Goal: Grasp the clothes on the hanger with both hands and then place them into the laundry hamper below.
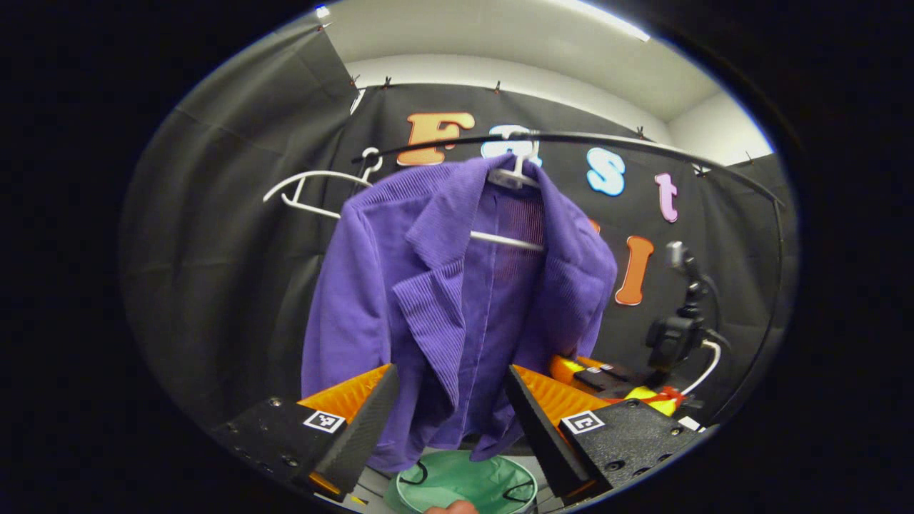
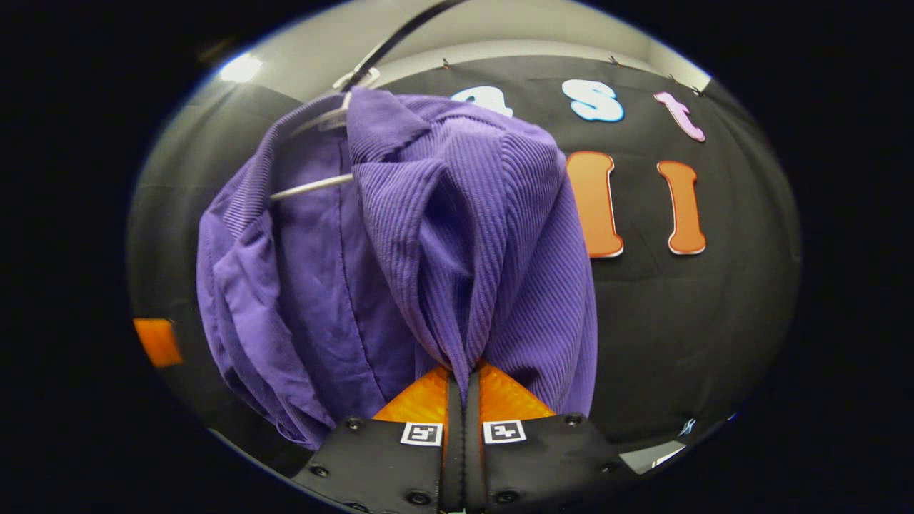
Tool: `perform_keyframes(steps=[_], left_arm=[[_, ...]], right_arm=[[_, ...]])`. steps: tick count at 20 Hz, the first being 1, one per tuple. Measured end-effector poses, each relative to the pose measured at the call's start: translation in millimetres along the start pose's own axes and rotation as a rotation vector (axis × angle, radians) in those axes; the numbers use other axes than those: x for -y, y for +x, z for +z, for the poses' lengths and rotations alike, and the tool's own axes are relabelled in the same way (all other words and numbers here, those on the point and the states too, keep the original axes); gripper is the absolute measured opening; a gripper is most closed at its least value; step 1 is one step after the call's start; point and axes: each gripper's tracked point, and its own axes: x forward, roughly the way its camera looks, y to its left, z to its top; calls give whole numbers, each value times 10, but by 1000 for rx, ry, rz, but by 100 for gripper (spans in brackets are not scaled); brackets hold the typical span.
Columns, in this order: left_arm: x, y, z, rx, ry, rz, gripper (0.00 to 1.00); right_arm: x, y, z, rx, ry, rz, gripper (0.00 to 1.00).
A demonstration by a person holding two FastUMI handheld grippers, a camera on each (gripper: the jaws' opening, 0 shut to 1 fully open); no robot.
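Black cloth backs the soft purple jacket (image 1: 457, 300); your right gripper (image 2: 463, 389) pinches its fold, left gripper (image 1: 446, 407) gapes wide; grab its lapel.

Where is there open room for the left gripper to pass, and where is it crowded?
Free: the gap between the empty white hanger and the purple corduroy jacket; the round green hamper mouth below. Crowded: right of the jacket, where a black camera mount and the right gripper sit.
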Motion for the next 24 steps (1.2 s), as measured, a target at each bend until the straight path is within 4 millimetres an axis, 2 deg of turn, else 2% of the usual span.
perform_keyframes(steps=[1, 3, 4, 5, 8, 9, 10, 12, 13, 14, 16, 18, 19, 20, 21, 22, 24], left_arm=[[19, 83, -98, -23, 3, 17, 95], [-7, 280, -239, -35, 8, 81, 99], [-25, 374, -284, -31, 10, 110, 92], [-33, 444, -312, -17, 11, 133, 95], [-28, 723, -239, 55, 11, 186, 96], [-79, 780, -196, 90, 16, 223, 99], [-203, 836, -171, 133, 37, 297, 92], [-552, 922, -210, 174, 89, 465, 96], [-693, 943, -257, 171, 117, 515, 94], [-768, 987, -301, 149, 150, 528, 96], [-805, 978, -296, 133, 218, 501, 93], [-953, 917, -166, 142, 270, 508, 64], [-954, 969, -170, 117, 286, 459, 50], [-854, 868, -220, 89, 287, 381, 35], [-857, 837, -173, 84, 291, 350, 21], [-868, 726, -94, 102, 303, 345, 7], [-941, 440, 174, 156, 362, 366, 7]], right_arm=[[21, -103, 94, 14, 7, 19, 8], [101, -273, 176, 15, 35, 61, 7], [133, -352, 197, 16, 55, 77, 7], [171, -414, 232, 22, 73, 90, 8], [262, -434, 299, 18, 102, 115, 7], [295, -466, 329, 22, 105, 117, 7], [299, -489, 357, 27, 104, 117, 7], [304, -527, 377, 31, 101, 118, 7], [295, -550, 385, 32, 101, 123, 7], [308, -586, 372, 33, 96, 119, 7], [334, -712, 322, 31, 83, 104, 8], [344, -761, 320, 38, 77, 68, 7], [354, -763, 330, 47, 71, 47, 7], [359, -743, 365, 58, 63, 21, 7], [429, -748, 395, 79, 59, -32, 7], [526, -788, 490, 122, 73, -91, 8], [675, -939, 696, 206, 103, -173, 7]])
